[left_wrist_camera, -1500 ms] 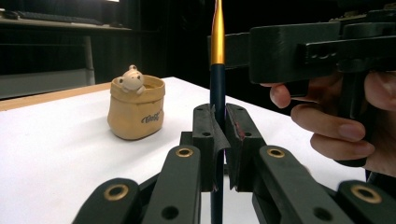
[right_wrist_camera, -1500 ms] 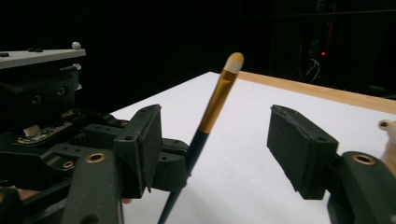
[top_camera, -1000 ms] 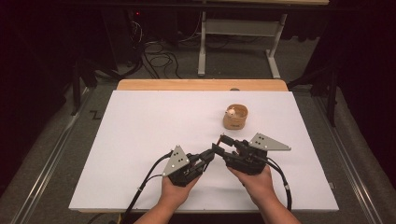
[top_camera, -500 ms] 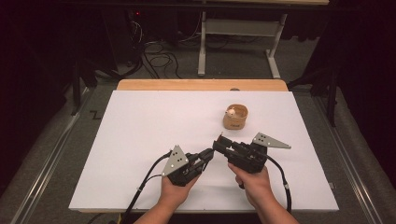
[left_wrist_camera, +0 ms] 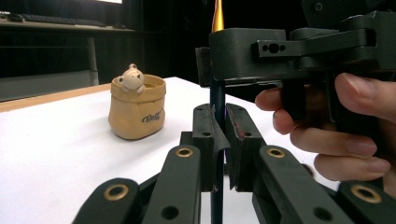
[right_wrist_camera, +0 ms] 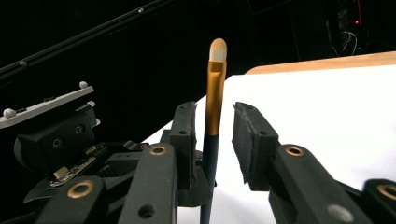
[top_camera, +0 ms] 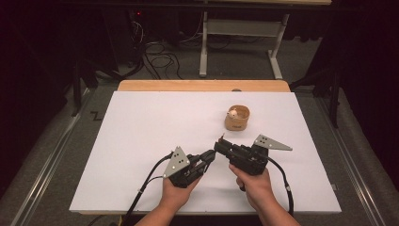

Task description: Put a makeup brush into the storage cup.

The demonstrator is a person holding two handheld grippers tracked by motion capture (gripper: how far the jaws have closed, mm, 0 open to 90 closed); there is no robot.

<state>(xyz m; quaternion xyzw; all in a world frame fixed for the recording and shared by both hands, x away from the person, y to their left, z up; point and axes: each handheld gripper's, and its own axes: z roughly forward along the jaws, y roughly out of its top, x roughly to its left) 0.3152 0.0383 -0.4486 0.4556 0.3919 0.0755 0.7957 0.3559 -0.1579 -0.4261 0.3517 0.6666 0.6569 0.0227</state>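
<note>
A thin brush [right_wrist_camera: 215, 93] with a dark handle, a gold ferrule and a pale tip stands upright near the front middle of the table. My left gripper [top_camera: 209, 155] is shut on the lower part of its handle [left_wrist_camera: 217, 100]. My right gripper [top_camera: 220, 143] meets it from the right, and its jaws [right_wrist_camera: 217, 116] stand on either side of the ferrule. They have just been closing. The brush lies against one pad, and a gap still shows to the other. A small tan pot [top_camera: 236, 118] with a little bear figure at its rim stands farther back on the right.
A white sheet [top_camera: 155, 132] covers the table, with a wooden strip [top_camera: 202, 85] along the far edge. Cables trail from both grippers toward the front edge. Dark floor, a metal stand [top_camera: 244, 42] and loose cables lie beyond the table.
The right gripper has shifted slightly left and its jaws have narrowed around the brush. The left gripper and the brush have stayed in place.
</note>
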